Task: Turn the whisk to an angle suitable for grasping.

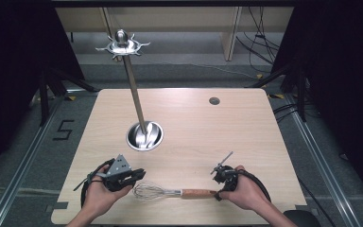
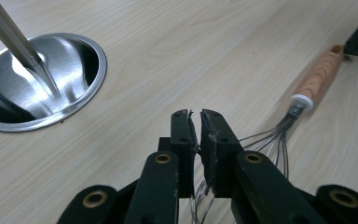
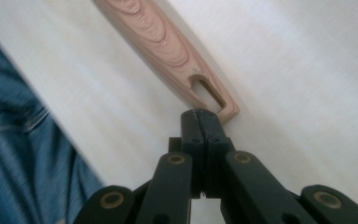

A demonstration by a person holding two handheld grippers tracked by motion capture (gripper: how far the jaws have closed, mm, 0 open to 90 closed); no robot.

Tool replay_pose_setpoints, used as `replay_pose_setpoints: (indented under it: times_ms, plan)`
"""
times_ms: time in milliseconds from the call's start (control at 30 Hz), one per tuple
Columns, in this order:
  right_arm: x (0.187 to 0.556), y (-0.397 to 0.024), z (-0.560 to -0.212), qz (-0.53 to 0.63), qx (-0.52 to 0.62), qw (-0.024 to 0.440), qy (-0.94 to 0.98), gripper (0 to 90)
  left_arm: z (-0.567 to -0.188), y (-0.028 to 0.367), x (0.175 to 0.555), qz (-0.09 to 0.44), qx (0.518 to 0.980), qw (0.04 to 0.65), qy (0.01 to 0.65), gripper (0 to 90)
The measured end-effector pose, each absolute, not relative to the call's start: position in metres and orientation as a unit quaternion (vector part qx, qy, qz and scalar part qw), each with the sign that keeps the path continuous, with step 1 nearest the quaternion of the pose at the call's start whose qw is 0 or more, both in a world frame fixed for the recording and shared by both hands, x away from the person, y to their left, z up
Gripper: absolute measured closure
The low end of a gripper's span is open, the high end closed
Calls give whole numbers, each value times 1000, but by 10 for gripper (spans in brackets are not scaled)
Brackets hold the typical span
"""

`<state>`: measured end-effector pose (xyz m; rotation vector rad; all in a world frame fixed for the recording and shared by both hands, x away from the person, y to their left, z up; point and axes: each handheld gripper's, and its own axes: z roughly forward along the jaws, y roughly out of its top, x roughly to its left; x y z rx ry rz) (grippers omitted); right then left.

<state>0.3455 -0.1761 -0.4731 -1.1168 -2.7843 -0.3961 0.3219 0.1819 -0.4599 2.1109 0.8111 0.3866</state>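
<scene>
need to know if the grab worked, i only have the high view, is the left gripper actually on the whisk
Observer: Yes. In the left gripper view the left gripper is shut on thin wires of the whisk.
Operator: and the right one, holding the handle
Observer: No. In the right gripper view the right gripper is shut with nothing between its jaws, its tips at the slotted end of the handle.
</scene>
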Motion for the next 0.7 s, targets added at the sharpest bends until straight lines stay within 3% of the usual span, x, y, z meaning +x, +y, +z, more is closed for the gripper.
replay_pose_setpoints:
  times_ms: [433, 600, 700]
  plan:
    - [398, -149, -466, -175, -373, 9, -911, 900, -460, 182, 323, 152, 833, 421, 325, 833]
    - [389, -156, -453, -170, -372, 10, -912, 900, -460, 184, 324, 159, 835, 415, 324, 833]
    - [375, -163, -455, -151, -373, 36, -915, 900, -460, 182, 324, 152, 833, 419, 327, 831]
